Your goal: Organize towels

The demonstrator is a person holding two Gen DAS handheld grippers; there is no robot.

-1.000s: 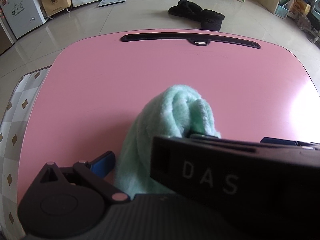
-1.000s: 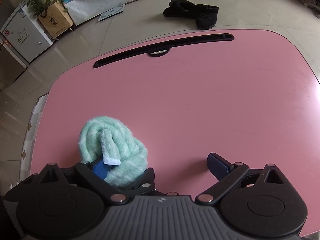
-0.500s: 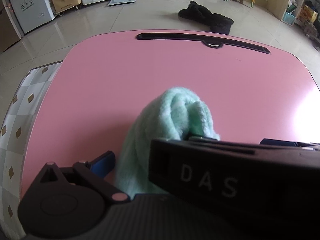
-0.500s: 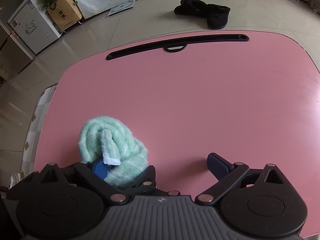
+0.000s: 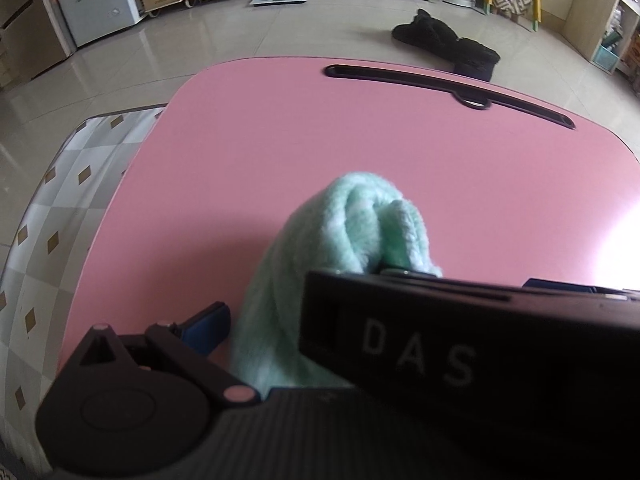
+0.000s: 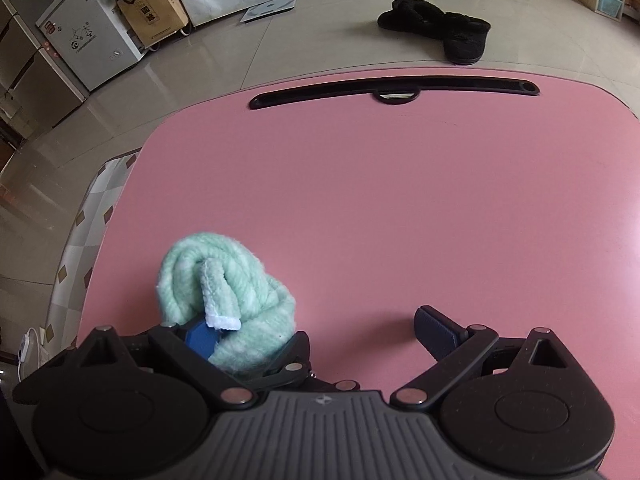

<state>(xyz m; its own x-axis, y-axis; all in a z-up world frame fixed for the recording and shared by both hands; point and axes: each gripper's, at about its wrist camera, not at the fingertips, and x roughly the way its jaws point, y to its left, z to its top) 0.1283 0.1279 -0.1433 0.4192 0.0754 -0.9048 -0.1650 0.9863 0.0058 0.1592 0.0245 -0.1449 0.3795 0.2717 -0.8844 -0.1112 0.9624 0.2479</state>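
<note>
A bunched mint-green towel (image 5: 352, 220) stands up between the fingers of my left gripper (image 5: 320, 320) and fills the gap. The left gripper's blue left pad (image 5: 208, 330) sits right beside the towel. Its right finger is hidden behind the black body of the right gripper (image 5: 460, 352), which hangs just in front. In the right wrist view the towel (image 6: 224, 276) lies over the left blue pad (image 6: 200, 338) of my right gripper (image 6: 318, 332). That gripper's jaws stand wide open, with bare pink table (image 6: 400, 200) before its right pad (image 6: 434, 328).
A long black slot with a handle (image 6: 396, 88) runs along the table's far edge. A checkered surface (image 5: 60, 200) adjoins the table on the left. Black slippers (image 6: 440, 28) lie on the tiled floor beyond, with a white cabinet (image 6: 88, 40) and a cardboard box (image 6: 152, 12) farther back.
Both grippers have shifted across the table together, and the towel has kept its place between them. The table's slot has slid to the right in both views. Neither jaw width has changed.
</note>
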